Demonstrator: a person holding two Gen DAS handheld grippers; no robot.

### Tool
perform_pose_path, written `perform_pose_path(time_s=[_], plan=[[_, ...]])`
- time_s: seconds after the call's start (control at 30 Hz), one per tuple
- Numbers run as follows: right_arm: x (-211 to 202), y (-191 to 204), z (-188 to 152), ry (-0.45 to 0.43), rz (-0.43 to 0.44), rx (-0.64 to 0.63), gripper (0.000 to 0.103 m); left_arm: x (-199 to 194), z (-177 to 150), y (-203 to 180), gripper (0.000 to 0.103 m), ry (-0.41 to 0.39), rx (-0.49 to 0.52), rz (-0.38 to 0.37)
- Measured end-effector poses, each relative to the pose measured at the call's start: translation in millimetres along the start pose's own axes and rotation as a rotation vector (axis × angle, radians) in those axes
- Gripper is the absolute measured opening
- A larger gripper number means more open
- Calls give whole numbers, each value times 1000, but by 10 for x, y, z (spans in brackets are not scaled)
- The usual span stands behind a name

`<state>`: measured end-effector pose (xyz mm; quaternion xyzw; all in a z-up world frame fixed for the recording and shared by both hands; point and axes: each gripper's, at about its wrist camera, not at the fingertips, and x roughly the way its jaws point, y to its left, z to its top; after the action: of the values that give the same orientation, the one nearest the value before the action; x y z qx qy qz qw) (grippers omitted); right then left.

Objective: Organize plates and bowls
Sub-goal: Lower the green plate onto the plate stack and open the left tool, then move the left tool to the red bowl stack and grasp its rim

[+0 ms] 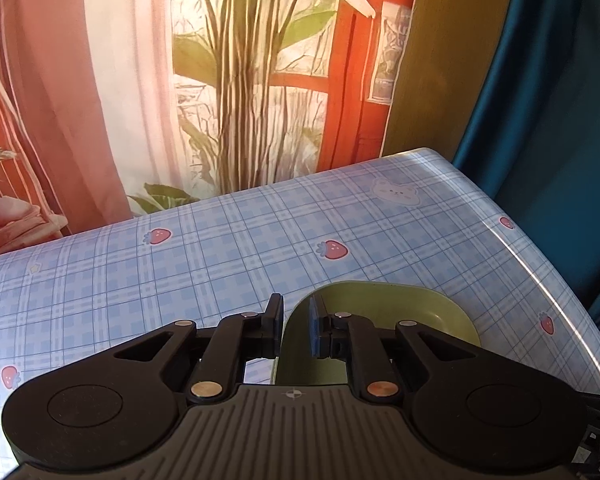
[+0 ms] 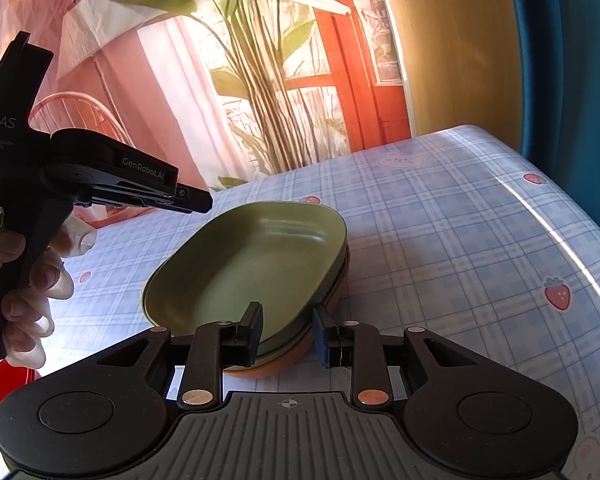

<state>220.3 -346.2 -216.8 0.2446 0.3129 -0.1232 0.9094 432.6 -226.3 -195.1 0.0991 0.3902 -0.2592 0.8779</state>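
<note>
A stack of oval dishes sits on the blue checked tablecloth (image 2: 440, 240). The top one is a green dish (image 2: 252, 264) and an orange dish (image 2: 284, 364) lies at the bottom. The green dish also shows in the left wrist view (image 1: 396, 312). My right gripper (image 2: 286, 334) is open, its fingers astride the near rim of the stack without gripping it. My left gripper (image 1: 294, 326) is open, hovering above the dish's left rim. It also shows from the side in the right wrist view (image 2: 192, 200), held by a hand above the stack's far left.
The table (image 1: 180, 264) ends at the right edge (image 1: 556, 292) by a blue curtain (image 1: 560, 100). A printed backdrop (image 1: 240, 80) hangs behind the far edge. A red object (image 2: 4, 384) lies at the lower left of the right wrist view.
</note>
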Motion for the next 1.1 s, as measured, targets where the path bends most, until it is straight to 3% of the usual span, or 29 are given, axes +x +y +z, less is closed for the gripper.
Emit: perform_pose_path(time_s=[0.23, 0.73, 1.1], plan=[[-128, 40, -6, -9, -32, -2, 31, -231, -74, 40, 34, -21, -7, 26], [-507, 576, -71, -27, 4, -97, 31, -1157, -580, 533, 34, -55, -90, 82], [-431, 1187, -280, 43, 99, -176, 31, -1656, -1069, 1165, 34, -28, -193, 154]])
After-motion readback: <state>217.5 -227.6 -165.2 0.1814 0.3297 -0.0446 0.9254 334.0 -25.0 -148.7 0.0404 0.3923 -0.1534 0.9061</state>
